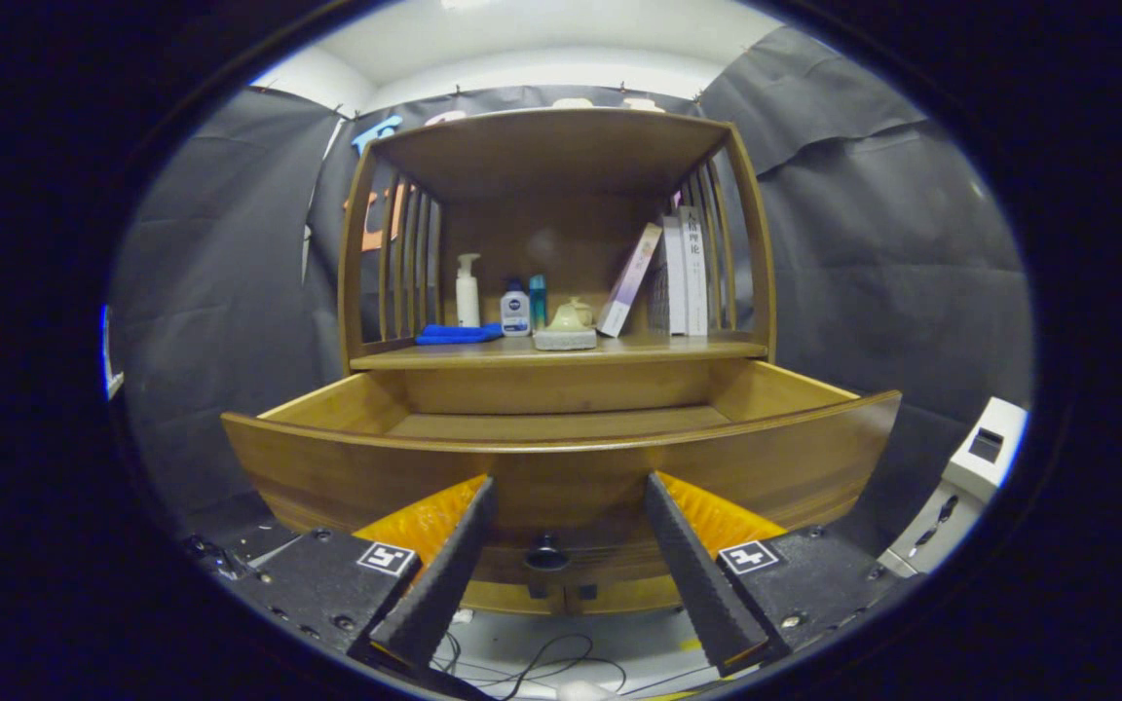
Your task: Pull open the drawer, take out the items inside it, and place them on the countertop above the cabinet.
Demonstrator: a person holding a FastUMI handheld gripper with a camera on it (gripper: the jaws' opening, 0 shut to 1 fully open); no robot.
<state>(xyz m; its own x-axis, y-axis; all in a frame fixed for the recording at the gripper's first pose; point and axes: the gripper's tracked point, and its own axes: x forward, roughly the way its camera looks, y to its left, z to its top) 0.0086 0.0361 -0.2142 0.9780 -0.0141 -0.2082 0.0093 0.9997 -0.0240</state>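
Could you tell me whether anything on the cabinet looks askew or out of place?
One book on the countertop leans against the upright books. The drawer hangs open, its visible floor bare; the open gripper flanks its knob.

Just ahead of the spread fingers of the gripper [569,497], the pulled-out drawer [561,467] shows smooth, satin-finished wood, its dark knob [546,555] between them glossy. Beyond, the countertop [561,352] has the same warm wood grain, carrying a glossy plastic pump bottle [467,290], a soft blue cloth [458,334] and paper-covered books [680,273]. Matt creased fabric backs the cabinet.
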